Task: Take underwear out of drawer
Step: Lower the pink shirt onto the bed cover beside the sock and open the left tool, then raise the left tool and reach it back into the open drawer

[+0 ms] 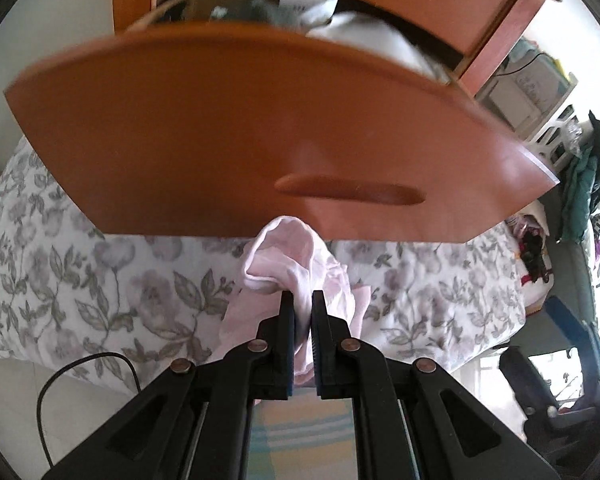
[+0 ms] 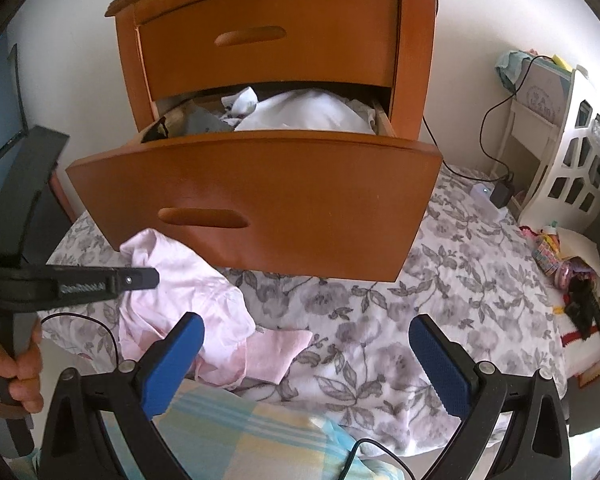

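Observation:
The pale pink underwear hangs pinched between the black fingers of my left gripper, just below the front of the open orange wooden drawer. From the right wrist, the same pink underwear drapes down onto the flowered bedspread, with the left gripper shut on its upper part. The pulled-out lower drawer holds white and grey clothes. My right gripper hovers over the bed with its blue pads wide apart and nothing between them.
The nightstand's upper drawer is closed. A flowered bedspread covers the bed below. A striped yellow-blue cloth lies near me. A black cable runs at left. A white shelf and clutter stand at right. A hand holds the left gripper's handle.

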